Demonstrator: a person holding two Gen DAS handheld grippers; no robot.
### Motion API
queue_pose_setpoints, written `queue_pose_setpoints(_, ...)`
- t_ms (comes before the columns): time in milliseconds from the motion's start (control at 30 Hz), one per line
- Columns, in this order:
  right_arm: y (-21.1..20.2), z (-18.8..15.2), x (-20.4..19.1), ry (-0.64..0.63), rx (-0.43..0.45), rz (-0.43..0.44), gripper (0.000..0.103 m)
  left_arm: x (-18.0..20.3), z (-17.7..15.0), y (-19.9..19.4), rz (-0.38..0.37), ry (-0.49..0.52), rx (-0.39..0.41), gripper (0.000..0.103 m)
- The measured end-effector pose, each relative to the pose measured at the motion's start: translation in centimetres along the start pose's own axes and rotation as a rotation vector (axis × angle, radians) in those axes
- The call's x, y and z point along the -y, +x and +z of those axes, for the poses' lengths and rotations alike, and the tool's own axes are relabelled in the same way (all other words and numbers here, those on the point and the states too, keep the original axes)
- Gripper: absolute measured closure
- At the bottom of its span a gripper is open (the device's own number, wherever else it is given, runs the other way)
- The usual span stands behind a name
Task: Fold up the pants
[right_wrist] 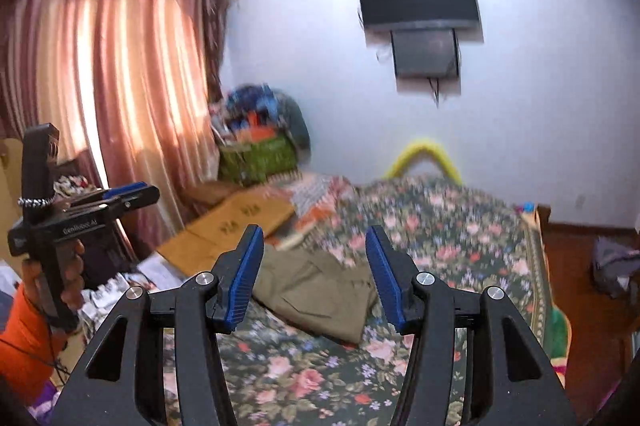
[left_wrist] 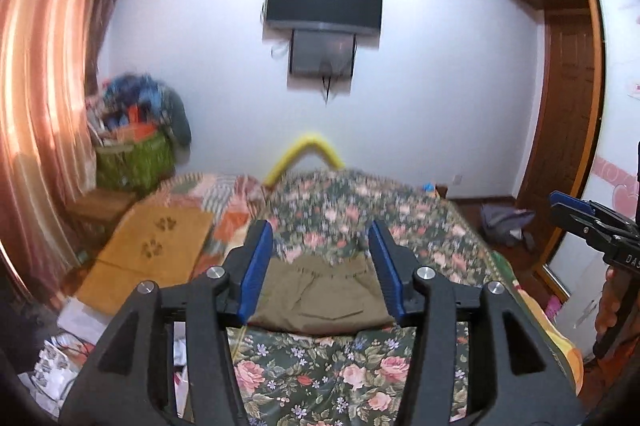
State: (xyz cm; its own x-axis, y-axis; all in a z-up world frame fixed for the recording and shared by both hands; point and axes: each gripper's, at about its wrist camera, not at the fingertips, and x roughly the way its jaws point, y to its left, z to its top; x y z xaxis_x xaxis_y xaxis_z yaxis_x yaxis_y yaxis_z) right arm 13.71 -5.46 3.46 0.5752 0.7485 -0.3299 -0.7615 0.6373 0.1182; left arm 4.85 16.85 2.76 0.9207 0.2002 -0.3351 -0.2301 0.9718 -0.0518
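Olive-brown pants (left_wrist: 324, 298) lie in a folded bundle on the floral bedspread (left_wrist: 352, 382). My left gripper (left_wrist: 320, 230) is held above and short of them, jaws open, nothing between the blue pads. The right wrist view shows the same pants (right_wrist: 316, 294) lying slightly askew on the bedspread (right_wrist: 304, 382). My right gripper (right_wrist: 314, 232) is also open and empty above them. Each gripper shows in the other's view: the right gripper (left_wrist: 570, 210) at the right edge, the left gripper (right_wrist: 132, 194) at the left, held by a hand in an orange sleeve.
A tan blanket with paw prints (left_wrist: 152, 250) lies left of the pants. A green basket piled with clothes (left_wrist: 136, 162) stands by the curtain. A yellow padded rail (left_wrist: 308, 150) marks the bed's far end. A grey bag (left_wrist: 504, 222) sits on the floor by the wardrobe.
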Motion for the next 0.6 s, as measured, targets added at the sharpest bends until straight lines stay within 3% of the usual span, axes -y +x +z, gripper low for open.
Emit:
queue_pose_setpoints(167, -3.5, -0.1, -2.2, -0.030, 0.092, 0.009, 0.053, 2.5, -0.2, -5.1, 0.012, 0.026, 0.101, 0.040)
queue_pose_setpoints(367, -5.4, -0.6, -3.5, -0.027, 0.160, 0.001, 0.041, 4.6, -1.5, -8.5, 0.006, 0.053, 0.157, 0.021)
queue_pose_setpoints(500, -6.3, -0.8, -4.3, -0.038, 0.195, -0.025, 0.020, 5.4, -2.2, -9.9, -0.007, 0.056, 0.174, 0.011)
queue_pose_setpoints(600, -6.5, -0.8, -4.5, -0.035, 0.209, -0.040, 0.016, 5.8, -2.8, -11.0, 0.015, 0.075, 0.196, 0.004)
